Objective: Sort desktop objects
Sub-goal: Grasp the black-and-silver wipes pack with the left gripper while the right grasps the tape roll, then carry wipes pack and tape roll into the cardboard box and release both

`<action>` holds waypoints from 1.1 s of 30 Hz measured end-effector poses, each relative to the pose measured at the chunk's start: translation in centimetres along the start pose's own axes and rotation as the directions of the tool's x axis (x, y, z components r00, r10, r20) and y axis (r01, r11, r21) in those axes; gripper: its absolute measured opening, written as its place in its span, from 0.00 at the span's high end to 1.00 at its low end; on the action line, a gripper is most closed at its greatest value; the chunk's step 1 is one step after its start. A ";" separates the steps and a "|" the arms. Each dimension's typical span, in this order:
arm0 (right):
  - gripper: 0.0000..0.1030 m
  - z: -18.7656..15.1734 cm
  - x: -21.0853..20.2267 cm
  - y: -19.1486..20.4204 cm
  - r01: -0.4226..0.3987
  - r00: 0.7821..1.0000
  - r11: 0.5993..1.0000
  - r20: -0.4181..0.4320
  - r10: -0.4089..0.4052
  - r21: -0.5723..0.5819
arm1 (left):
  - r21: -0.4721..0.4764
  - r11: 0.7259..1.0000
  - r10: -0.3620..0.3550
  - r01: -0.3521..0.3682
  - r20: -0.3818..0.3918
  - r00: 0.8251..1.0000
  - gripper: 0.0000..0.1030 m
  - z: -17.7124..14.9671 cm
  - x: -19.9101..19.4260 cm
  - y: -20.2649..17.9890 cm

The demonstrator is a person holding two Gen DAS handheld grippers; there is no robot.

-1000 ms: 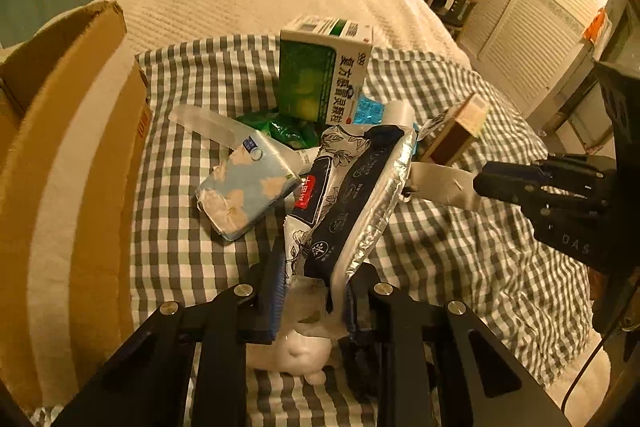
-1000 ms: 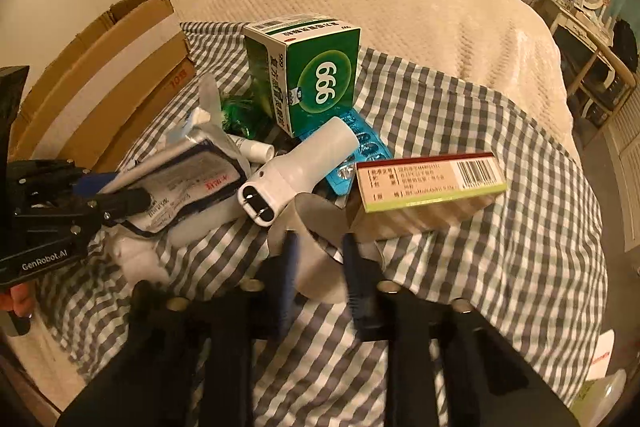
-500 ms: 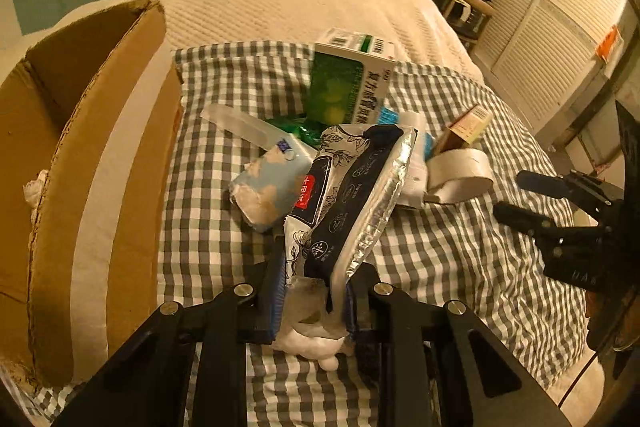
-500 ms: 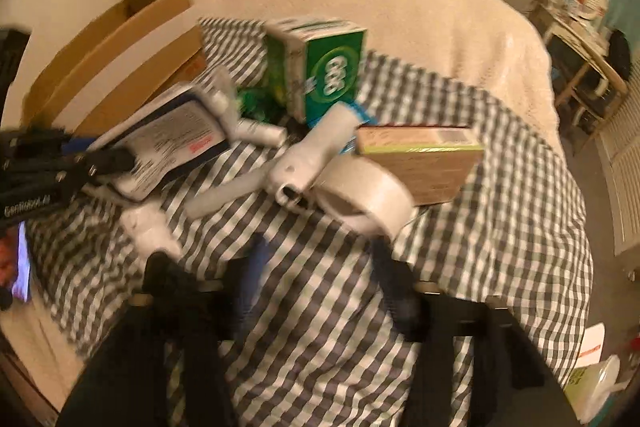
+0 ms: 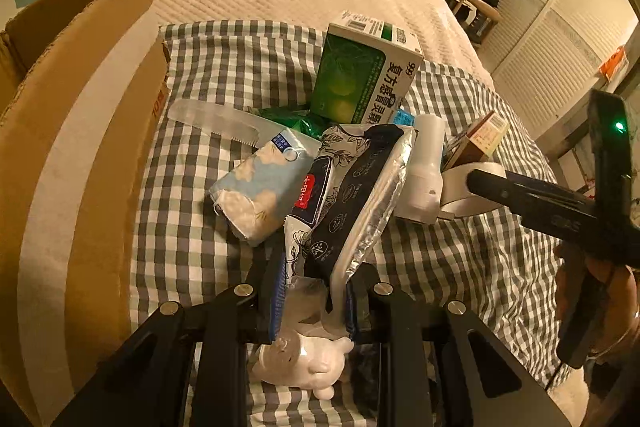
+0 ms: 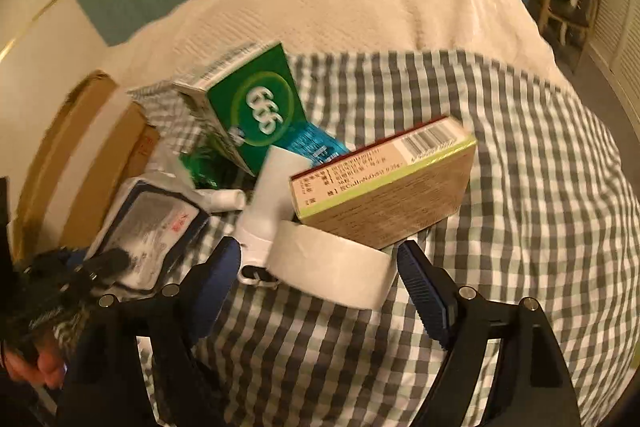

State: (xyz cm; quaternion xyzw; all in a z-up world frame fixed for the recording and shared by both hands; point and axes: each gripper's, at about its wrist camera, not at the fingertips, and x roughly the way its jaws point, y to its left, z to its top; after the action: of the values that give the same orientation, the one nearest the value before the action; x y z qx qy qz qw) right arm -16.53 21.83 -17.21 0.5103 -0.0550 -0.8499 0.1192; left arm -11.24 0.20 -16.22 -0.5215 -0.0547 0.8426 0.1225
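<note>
Beside the cardboard box (image 5: 76, 155), on the checked cloth (image 5: 208, 75) spread over the bed, I have my left tongs (image 5: 312, 291) clamped on the lower edge of a dark foil pouch (image 5: 352, 195), which stands up out of the grip and leans away from the box. My right tongs (image 6: 320, 281) are opening, with the roll of white tape (image 6: 332, 269) lying loose on the cloth between them; the pads are clear of it on both sides.

What worries me, judging from this:

1. The pouch is pinched only at 1 thin edge. A quick swing toward the box could let it slip or fold over.
2. A white pig figurine (image 5: 308, 363) lies right under the left tongs, on the side away from the box. Dipping lower would knock it.
3. The tape leans against the brown medicine carton (image 6: 384, 183) and the white inhaler (image 6: 268, 203), both farther from the box. A blunt regrasp could shove them into the green 999 carton (image 6: 248, 107).
4. The 2 tongs work close together, so crossing paths risks a clash.
</note>
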 end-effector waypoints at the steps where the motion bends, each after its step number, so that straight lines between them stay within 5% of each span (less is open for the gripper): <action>1: 0.21 0.1 0.5 0.2 0.022 1.000 1.000 -0.007 -0.022 -0.001 | 0.005 1.000 0.000 0.000 -0.001 1.000 0.77 -0.1 0.0 0.0; 11: 0.24 -0.5 1.5 -0.2 0.054 0.996 0.996 -0.074 -0.049 0.066 | -0.007 1.000 -0.011 0.011 0.030 0.999 0.77 -0.5 -2.0 0.9; 24: 0.24 -2.0 -6.3 2.6 0.061 0.998 0.998 -0.006 -0.060 0.009 | -0.014 0.999 -0.029 0.031 0.151 0.988 0.77 -0.6 -8.5 0.5; 33: 0.24 -0.4 -12.3 8.8 -0.023 0.993 1.000 0.114 0.024 -0.003 | -0.098 0.994 -0.017 0.046 0.274 0.962 0.77 0.1 -15.0 3.5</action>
State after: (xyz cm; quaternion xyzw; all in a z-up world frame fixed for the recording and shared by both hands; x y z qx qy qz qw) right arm -9.34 16.50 -5.00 0.4603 -0.0669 -0.8761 0.1264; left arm -5.48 -7.10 -3.91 -0.4051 -0.1231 0.9004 0.1001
